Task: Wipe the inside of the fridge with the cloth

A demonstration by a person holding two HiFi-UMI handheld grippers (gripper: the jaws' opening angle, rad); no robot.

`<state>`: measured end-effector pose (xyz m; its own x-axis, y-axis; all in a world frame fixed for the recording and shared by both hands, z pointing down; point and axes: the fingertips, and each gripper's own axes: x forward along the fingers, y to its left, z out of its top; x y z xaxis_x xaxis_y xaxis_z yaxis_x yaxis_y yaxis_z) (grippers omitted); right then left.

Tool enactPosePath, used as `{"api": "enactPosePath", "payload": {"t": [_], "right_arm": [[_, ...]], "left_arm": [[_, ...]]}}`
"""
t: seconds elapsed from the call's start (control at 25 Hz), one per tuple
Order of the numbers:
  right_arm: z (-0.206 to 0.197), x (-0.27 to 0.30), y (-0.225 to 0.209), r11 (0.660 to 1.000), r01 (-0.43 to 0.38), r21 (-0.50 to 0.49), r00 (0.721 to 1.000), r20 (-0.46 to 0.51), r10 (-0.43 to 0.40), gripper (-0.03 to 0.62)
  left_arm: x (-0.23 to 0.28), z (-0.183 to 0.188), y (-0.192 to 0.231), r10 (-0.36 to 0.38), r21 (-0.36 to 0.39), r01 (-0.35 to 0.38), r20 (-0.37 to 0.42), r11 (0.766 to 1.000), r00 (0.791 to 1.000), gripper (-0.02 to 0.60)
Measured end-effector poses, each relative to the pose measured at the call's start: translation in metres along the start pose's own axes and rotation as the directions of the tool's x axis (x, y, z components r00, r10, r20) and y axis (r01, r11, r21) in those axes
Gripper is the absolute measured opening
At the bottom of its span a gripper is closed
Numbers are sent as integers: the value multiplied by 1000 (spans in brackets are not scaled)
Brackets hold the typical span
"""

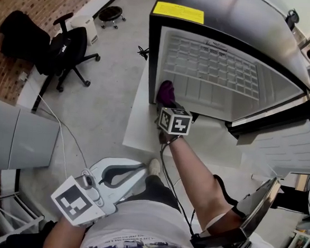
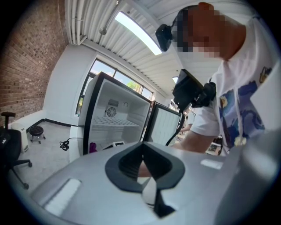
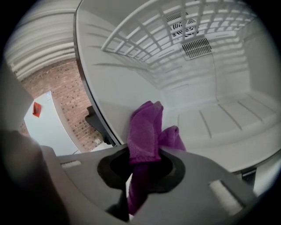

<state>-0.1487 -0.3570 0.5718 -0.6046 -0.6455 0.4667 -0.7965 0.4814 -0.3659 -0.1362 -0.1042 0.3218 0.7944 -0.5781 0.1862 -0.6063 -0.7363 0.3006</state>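
1. Head view:
   - Looking steeply down on a black-framed, white-lined upright fridge, with its door swung wide to the right.
   - Reaching forward with the right tongs to the front left corner of the opening, clamping a crumpled purple cloth.
   - Keeping the left tongs low at the waist, well apart from the fridge and so much the farther of the two.

2. Left gripper view:
   - Pointing the left tongs toward the open fridge from a distance.
   - Showing the tips meeting, with nothing pinched between them.
   - Glimpsing a small patch of purple cloth at the bottom left of the cabinet.

3. Right gripper view:
   - Gripping the purple cloth firmly in the right tongs, closed on its middle.
   - Letting a long fold stand out past the tips along the tongs' own line, and a shorter lobe bulge to the right.
   - Facing the left inner wall, with the ribbed white floor stretching ahead and to the right, and a white wire shelf and round fan vent above.
   - Leaving it unclear whether the fold is touching the wall or hanging just short of it.

4. Judging the coming move:
   - Needing, probably, to press the protruding fold forward onto the liner, then sweep rightward over the floor.
   - Relying on the right tongs alone, being the nearer and the only one loaded.
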Motion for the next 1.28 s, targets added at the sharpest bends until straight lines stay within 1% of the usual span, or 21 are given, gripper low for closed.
{"api": "enactPosePath", "payload": {"t": [0.08,0.16,0.28,0.44,0.56,0.68,0.76,0.88,0.96,1.04,1.16,1.28], "right_arm": [[1,-3,1,999,-12,41,1000,0,12,54],[3,-6,4,998,-18,58,1000,1,17,54],[8,-11,7,999,-19,43,1000,4,19,54],[12,-20,15,1000,-24,-3,1000,3,24,54],[18,-34,21,998,-7,-66,1000,13,8,54],[20,-52,32,987,14,-158,1000,11,-12,54],[20,-68,43,972,22,-236,1000,5,-22,54],[25,-99,63,942,39,-335,999,26,-33,54],[27,-124,76,920,57,-388,998,43,-44,54],[24,-150,89,904,62,-423,998,46,-47,54],[15,-190,106,894,70,-443,997,39,-59,54],[12,-236,108,894,125,-430,992,69,-106,54]], "left_arm": [[-2,0,-1,-6,1,6,3,1000,1000,6],[-4,1,-2,-11,4,11,6,1000,1000,6],[-9,3,-3,-18,9,18,13,1000,1000,6],[-18,2,-6,-30,20,29,16,999,999,6],[-26,1,-9,-43,28,43,19,999,999,6],[-38,-5,-11,-58,48,58,7,997,998,6],[-49,-12,-11,-64,77,64,-13,995,998,6],[-65,-17,-12,-76,121,77,-15,990,997,6],[-74,-19,-14,-82,130,83,-16,988,997,6],[-81,-22,-21,-104,131,104,-9,986,995,6],[-90,-29,-35,-149,130,148,-3,980,989,6],[-91,-35,-52,-214,137,213,-6,967,977,6]]}}
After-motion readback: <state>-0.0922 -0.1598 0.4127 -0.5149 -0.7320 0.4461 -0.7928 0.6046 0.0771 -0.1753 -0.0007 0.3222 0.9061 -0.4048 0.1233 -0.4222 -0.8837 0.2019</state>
